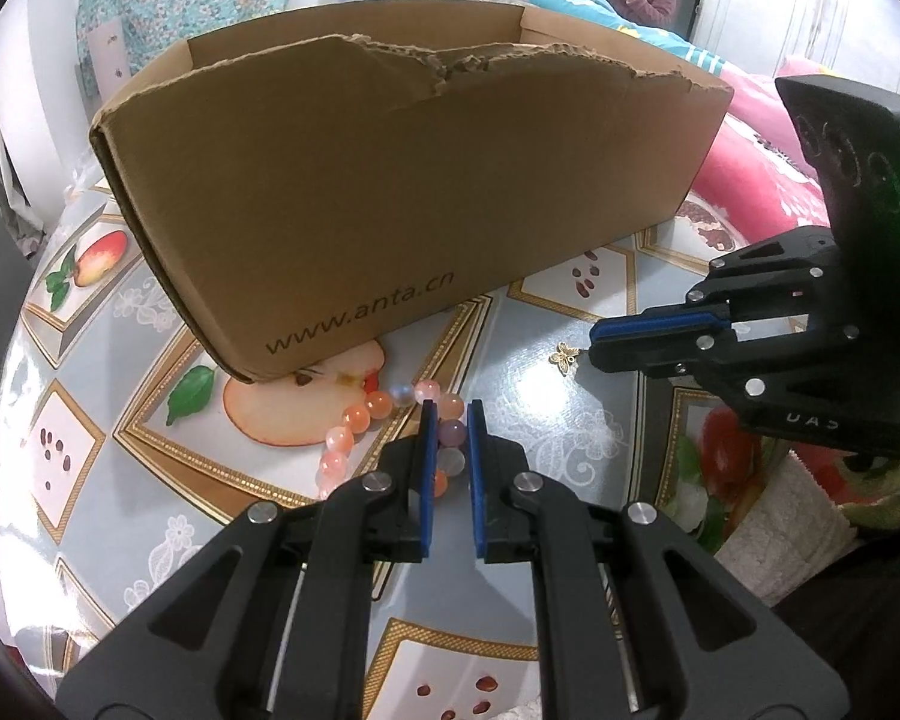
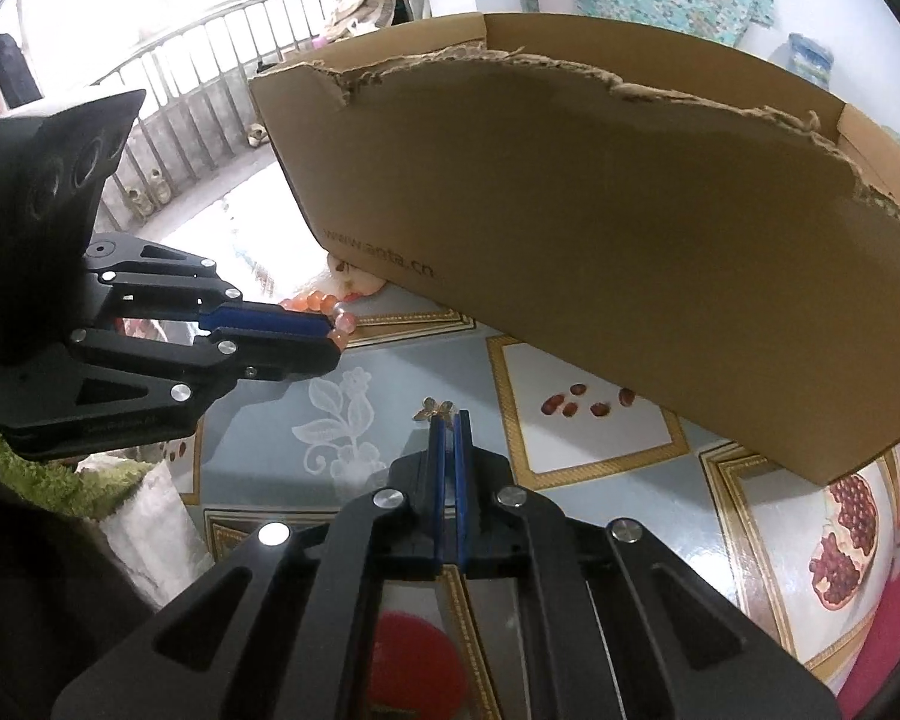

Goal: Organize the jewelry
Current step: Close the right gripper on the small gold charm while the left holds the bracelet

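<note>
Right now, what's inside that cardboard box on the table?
Only bare inner walls near the top of the cardboard box show. Its tall torn front wall hides the floor, so any contents cannot be seen. The bead bracelet and gold butterfly charm lie outside on the table.

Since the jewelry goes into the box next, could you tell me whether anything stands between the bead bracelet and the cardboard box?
Only the cardboard box's own torn front wall, rising right behind the bead bracelet; it must be lifted over.

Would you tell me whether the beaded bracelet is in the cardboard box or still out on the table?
Out. The beaded bracelet lies on the table before the cardboard box, with the left gripper closed on its beads.
</note>
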`<state>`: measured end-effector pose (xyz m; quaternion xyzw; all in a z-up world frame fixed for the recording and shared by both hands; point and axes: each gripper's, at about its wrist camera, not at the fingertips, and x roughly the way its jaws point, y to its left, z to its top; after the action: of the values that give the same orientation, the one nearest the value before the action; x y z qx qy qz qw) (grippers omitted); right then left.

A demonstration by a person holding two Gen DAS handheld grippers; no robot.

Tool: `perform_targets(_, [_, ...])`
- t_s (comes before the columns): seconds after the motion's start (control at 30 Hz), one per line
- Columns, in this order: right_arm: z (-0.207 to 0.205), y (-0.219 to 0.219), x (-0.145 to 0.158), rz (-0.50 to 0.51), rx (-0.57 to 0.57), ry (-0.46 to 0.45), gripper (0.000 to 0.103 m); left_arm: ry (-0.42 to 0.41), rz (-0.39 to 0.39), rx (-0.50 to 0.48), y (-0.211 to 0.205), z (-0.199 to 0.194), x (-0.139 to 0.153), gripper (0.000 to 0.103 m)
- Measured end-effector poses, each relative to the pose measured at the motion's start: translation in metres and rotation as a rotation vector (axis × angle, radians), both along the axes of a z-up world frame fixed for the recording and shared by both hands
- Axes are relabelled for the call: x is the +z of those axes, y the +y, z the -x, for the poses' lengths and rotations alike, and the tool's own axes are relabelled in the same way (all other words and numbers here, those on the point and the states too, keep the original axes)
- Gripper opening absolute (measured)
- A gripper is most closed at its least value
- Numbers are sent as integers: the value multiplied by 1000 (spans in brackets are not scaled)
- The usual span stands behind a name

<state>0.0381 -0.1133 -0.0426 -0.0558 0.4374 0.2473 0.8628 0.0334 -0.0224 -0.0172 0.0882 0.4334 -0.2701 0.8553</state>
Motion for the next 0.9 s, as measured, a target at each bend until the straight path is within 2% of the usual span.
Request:
perform_targets(0.03, [1,1,1,7,3,-3,6,0,-1,0,-1,-1,0,9])
perform_targets(0.1, [0,3,1,17,3,-9,17,-1,-4,0,-3,-1,-1,9])
perform_targets(0.27, [-2,15,0,66,42,-50,18,-4,-14,-1,-7,-1,-2,9])
perform_targets(0.5, [-4,20,1,64,65,-51,12,-5,-10,3,-7,0,-1,9])
perform_targets(0.9, [-6,16,0,37,28,-30,11,-5,-11,5,-8,1,-1,9])
